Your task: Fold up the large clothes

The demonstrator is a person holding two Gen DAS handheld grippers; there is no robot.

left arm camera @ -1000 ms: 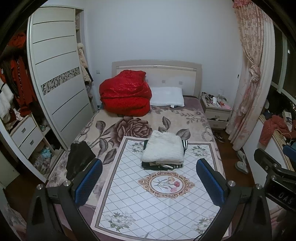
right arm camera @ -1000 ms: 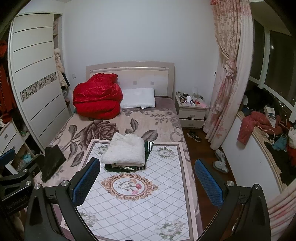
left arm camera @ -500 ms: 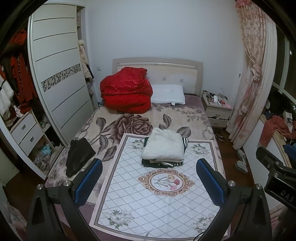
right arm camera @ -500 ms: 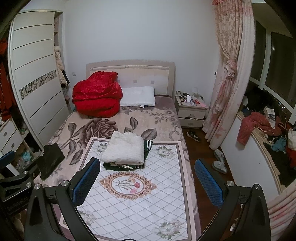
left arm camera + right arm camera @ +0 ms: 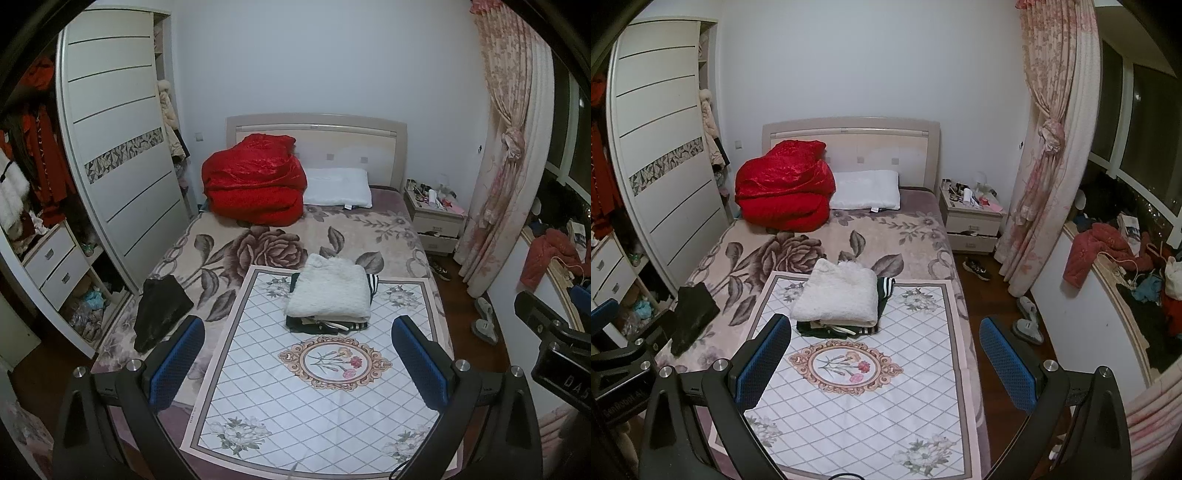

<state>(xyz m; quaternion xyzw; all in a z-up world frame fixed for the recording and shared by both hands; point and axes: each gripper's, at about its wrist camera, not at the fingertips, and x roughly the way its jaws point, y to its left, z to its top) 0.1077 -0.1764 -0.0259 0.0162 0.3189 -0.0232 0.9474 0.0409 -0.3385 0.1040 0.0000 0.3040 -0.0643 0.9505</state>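
Clothes [image 5: 328, 295] sit folded in a stack on the mat's [image 5: 321, 402] far end, and your left tongs [image 5: 297, 363] and right tongs [image 5: 884, 363], both wide and empty, have drawn back slightly, suggesting this fold is finished.

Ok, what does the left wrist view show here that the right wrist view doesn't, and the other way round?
Only the left wrist view shows the open wardrobe section with hanging red clothes and the right gripper's body at the frame's right edge.

Only the right wrist view shows the cluttered window ledge at length, and the left gripper's body at the frame's left edge.

Both show the stack of folded clothes on the floral mat, the black garment near the bed's left edge, the red quilt, and their own gripper open and empty: left gripper, right gripper.
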